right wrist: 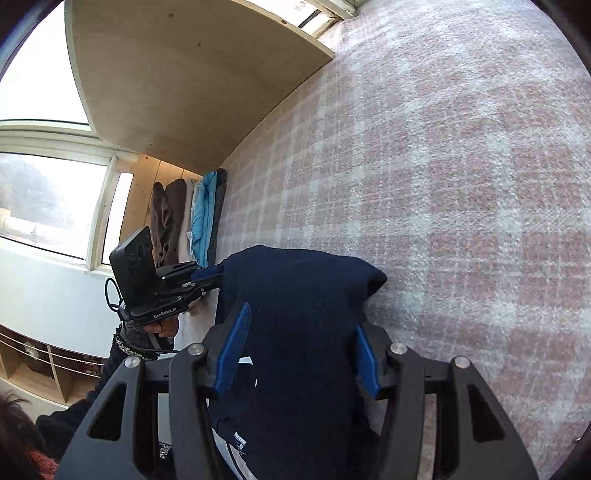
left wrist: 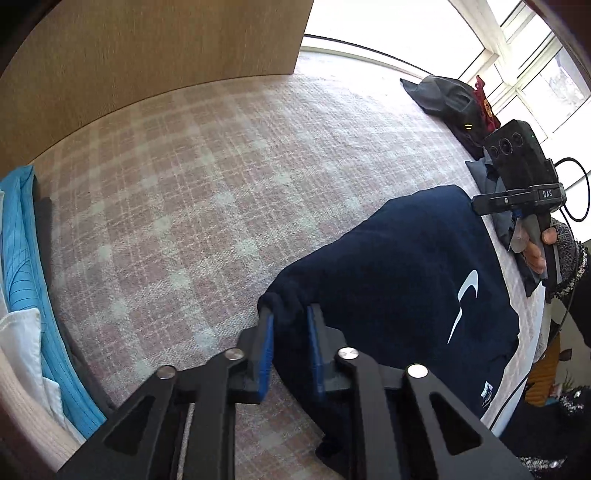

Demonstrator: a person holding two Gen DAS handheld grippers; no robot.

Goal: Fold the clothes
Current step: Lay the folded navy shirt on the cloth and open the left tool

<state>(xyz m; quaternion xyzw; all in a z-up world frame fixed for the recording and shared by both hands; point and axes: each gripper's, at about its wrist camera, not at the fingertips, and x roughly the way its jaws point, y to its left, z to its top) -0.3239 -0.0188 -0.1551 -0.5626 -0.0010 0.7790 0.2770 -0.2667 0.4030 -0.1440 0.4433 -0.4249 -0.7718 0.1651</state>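
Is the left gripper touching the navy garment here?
Touching. The left wrist view shows the left gripper with navy garment fabric bunched between its blue pads, pressed against both.

Blown-out window (left wrist: 388, 29) glare, fisheye-warped edges

The shirt (right wrist: 295, 332) covers the gap between the right jaws, so their grip is hidden. Its bottom runs under the jaws. The pile (left wrist: 22, 295) left of the left jaws is cut off.
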